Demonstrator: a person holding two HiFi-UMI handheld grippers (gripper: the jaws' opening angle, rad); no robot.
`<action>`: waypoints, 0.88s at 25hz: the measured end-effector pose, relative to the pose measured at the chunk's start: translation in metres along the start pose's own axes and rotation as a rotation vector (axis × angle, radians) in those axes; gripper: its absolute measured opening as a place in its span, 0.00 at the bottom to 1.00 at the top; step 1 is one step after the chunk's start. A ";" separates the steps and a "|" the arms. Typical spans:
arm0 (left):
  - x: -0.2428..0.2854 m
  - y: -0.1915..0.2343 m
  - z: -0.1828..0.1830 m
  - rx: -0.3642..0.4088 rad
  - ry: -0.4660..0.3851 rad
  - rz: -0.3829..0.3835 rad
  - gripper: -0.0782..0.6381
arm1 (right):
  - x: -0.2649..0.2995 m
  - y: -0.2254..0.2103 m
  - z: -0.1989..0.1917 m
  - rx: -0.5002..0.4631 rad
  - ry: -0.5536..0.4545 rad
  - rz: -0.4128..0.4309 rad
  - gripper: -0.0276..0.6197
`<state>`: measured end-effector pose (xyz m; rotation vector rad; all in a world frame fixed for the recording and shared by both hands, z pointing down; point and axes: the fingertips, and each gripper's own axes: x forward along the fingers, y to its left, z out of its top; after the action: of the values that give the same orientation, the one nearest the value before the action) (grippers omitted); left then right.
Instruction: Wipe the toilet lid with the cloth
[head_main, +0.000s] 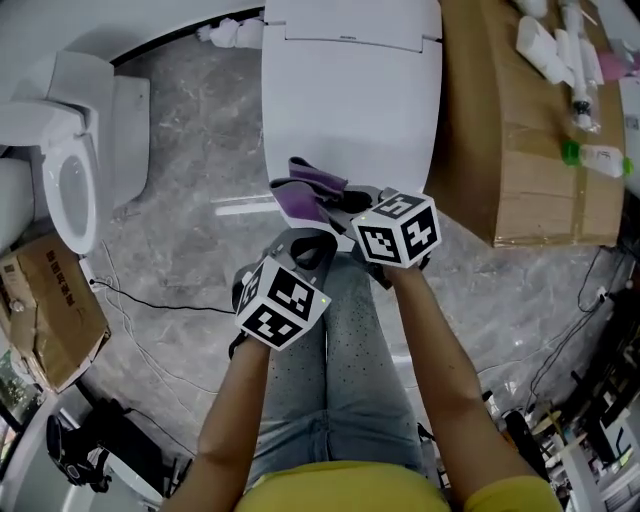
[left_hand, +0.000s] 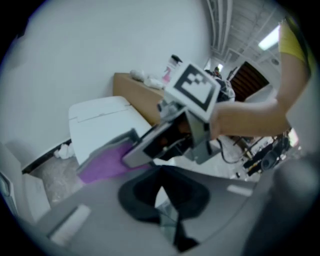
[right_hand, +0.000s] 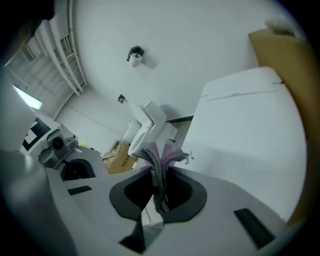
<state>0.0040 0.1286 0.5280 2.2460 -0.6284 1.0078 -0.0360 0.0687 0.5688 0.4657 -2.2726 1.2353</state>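
Right gripper view alone: right tongs (right_hand: 158, 197) pinch cloth (right_hand: 163, 159).

Two toilets (head_main: 350, 100) (head_main: 70, 170), one cloth (head_main: 310, 190), perhaps two boxes (head_main: 520, 170) (head_main: 50, 310).

Looks more like a workshop or storeroom than a real bathroom: closed toilet (head_main: 350, 90), second toilet (head_main: 72, 160), cardboard boxes (head_main: 520, 175), loose cables (head_main: 160, 303) across the grey floor (head_main: 200, 140).

The toilet lid (head_main: 350, 100) is viewed steeply from above by the head camera, at 12 o'clock. It is shared by both close-set cameras, which are aimed along the left tongs (left_hand: 161, 187) and the right tongs (right_hand: 159, 182) — at 10 and 2 o'clock there.
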 end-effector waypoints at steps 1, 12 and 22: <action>-0.003 0.002 -0.006 -0.004 0.005 0.002 0.11 | 0.018 0.002 -0.007 0.024 0.035 0.040 0.12; -0.010 0.017 -0.043 -0.014 0.041 0.005 0.11 | 0.101 -0.066 -0.083 0.010 0.234 -0.242 0.12; 0.018 -0.001 -0.010 0.089 0.049 -0.065 0.11 | 0.020 -0.127 -0.096 0.012 0.168 -0.492 0.12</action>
<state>0.0108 0.1330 0.5474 2.2960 -0.4957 1.0739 0.0396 0.0817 0.7098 0.8326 -1.8584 0.9921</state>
